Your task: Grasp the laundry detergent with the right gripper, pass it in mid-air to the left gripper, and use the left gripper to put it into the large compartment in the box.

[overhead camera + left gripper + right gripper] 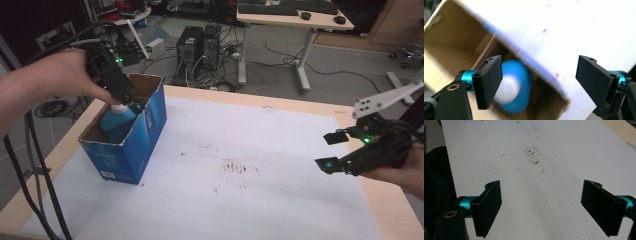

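A blue bottle with a white cap (118,121) stands inside an open blue cardboard box (150,127) on the left of the table. My left gripper (129,101) hovers just above the bottle's cap, over the box opening. In the left gripper view its jaws stand wide apart, open, with the bottle (517,86) blurred below and touching neither pad. My right gripper (334,151) hangs over the right side of the table, open, with nothing between its fingers (489,207).
A white sheet (240,165) with dark smudges covers the wooden table (385,205). Beyond the table stand computer towers (200,45) and a desk with a keyboard (280,9). Cables (35,165) hang off the table's left edge.
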The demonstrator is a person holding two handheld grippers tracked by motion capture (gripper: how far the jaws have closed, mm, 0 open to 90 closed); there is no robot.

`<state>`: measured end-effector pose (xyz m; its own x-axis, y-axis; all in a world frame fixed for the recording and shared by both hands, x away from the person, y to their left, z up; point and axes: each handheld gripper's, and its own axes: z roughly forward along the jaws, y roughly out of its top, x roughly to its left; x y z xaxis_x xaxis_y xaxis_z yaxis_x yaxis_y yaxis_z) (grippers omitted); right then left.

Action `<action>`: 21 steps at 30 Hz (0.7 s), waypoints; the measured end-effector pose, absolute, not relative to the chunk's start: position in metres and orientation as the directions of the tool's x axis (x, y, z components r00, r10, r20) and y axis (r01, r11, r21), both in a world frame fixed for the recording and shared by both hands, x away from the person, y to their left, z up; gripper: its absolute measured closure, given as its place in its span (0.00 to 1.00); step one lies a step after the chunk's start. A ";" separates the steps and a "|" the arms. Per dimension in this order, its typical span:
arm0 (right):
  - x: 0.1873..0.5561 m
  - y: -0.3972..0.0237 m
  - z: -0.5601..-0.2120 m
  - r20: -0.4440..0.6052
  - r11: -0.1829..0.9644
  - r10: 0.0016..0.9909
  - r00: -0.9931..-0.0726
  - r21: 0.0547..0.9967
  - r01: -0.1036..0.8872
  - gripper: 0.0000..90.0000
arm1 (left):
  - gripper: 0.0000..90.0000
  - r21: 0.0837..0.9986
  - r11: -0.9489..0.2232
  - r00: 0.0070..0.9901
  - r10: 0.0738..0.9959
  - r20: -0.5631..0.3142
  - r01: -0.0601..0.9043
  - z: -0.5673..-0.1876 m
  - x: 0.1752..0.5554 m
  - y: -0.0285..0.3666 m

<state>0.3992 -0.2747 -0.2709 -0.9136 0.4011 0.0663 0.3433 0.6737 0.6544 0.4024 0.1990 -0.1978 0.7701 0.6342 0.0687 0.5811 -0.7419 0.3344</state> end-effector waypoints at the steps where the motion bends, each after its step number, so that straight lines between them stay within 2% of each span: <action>1: 0.399 -0.273 -0.270 0.064 0.678 0.398 -0.915 0.651 0.340 0.18 | 0.24 0.330 -0.759 0.789 0.611 0.065 0.561 -0.198 0.402 0.190; 8: 0.393 -0.262 -0.267 0.039 0.698 0.390 -0.920 0.639 0.323 0.18 | 0.24 0.325 -0.835 0.871 0.487 0.063 0.443 -0.213 0.401 0.132; 16: 0.390 -0.255 -0.266 0.026 0.711 0.383 -0.923 0.629 0.313 0.18 | 0.24 0.308 -0.871 0.905 0.421 0.064 0.384 -0.247 0.401 0.091; 21: 0.388 -0.252 -0.265 0.020 0.714 0.374 -0.927 0.631 0.302 0.18 | 0.24 0.311 -0.874 0.910 0.410 0.063 0.373 -0.260 0.402 0.080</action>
<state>0.3885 -0.2517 -0.2655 -0.9274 0.3736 0.0202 0.3016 0.7145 0.6313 0.4022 0.0796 -0.2599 0.9098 0.4103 0.0631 0.3728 -0.8744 0.3106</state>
